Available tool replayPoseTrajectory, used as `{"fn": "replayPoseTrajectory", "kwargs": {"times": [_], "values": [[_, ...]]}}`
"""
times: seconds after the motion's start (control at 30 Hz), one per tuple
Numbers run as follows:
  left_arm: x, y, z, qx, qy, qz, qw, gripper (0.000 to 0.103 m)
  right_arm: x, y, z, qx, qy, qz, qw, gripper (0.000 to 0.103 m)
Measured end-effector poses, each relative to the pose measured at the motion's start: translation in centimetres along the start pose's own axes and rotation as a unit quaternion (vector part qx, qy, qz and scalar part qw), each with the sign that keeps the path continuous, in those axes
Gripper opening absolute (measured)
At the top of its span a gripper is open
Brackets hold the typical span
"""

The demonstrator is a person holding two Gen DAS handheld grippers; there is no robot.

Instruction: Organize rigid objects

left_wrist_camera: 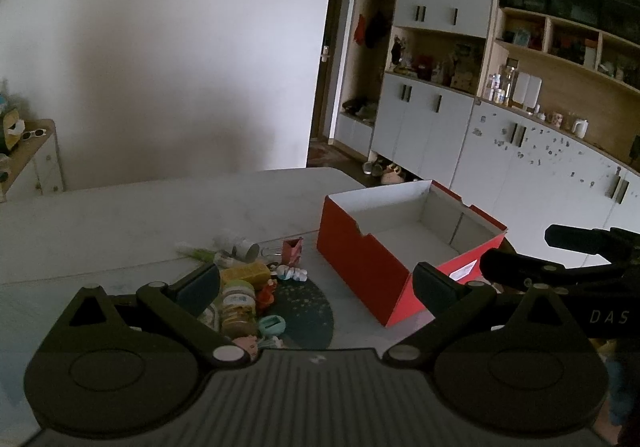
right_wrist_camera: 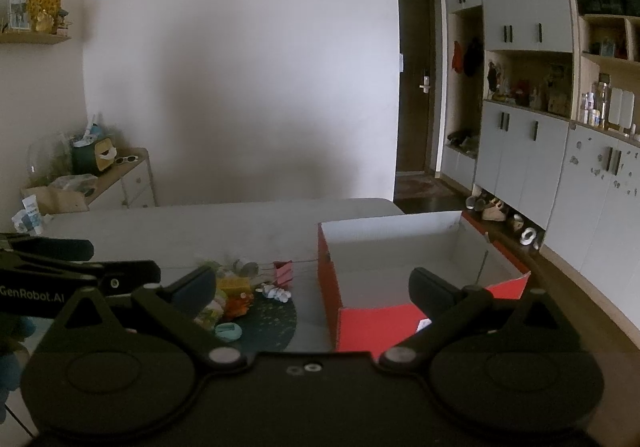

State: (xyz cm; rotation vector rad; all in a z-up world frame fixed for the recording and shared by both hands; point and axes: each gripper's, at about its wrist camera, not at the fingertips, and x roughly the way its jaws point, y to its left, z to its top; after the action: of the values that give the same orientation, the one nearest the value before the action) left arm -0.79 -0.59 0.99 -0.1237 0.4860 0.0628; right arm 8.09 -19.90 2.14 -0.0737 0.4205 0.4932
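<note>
Left wrist view: the left gripper [left_wrist_camera: 318,285] hangs above the table [left_wrist_camera: 140,215] with its jaws spread wide, nothing between them. Just ahead and below, by its left finger, sits the clutter: a jar [left_wrist_camera: 239,307] with a pale lid, a yellow box [left_wrist_camera: 245,272] just beyond it, a mint round thing [left_wrist_camera: 271,326] on a dark mat [left_wrist_camera: 312,311], and farther off a small red carton [left_wrist_camera: 293,250]. Ahead to the right stands the red box [left_wrist_camera: 360,259], open and, as far as its floor shows, bare. The right gripper [right_wrist_camera: 316,293] is spread too, holding nothing, the box's near wall right below its right finger.

My call: take the jar first. Come straight down, straddle its lid, close squarely so it can't tip into its neighbours, then carry it rightward over the box.

Hard to read: the pile is dim and overlapping, the left finger covers part of it, and several small pieces near the jar can't be identified.
</note>
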Motion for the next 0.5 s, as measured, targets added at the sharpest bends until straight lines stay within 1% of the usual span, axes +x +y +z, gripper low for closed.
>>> {"fn": "replayPoseTrajectory", "kwargs": {"times": [0.2, 0.37, 0.5], "values": [[0.2, 0.9, -0.4, -0.012, 0.004, 0.000, 0.9999, 0.103, 0.2, -0.1, 0.2, 0.001, 0.003, 0.010, 1.000, 0.103], [0.6, 1.6, -0.8, -0.017, 0.008, 0.017, 0.9997, 0.103, 1.4, 0.2, 0.2, -0.005, 0.010, 0.024, 1.000, 0.103], [1.1, 2.8, -1.0, -0.024, 0.013, 0.029, 0.9992, 0.103, 2.5, 1.0, 0.0, -0.013, 0.020, 0.040, 0.999, 0.103]]}}
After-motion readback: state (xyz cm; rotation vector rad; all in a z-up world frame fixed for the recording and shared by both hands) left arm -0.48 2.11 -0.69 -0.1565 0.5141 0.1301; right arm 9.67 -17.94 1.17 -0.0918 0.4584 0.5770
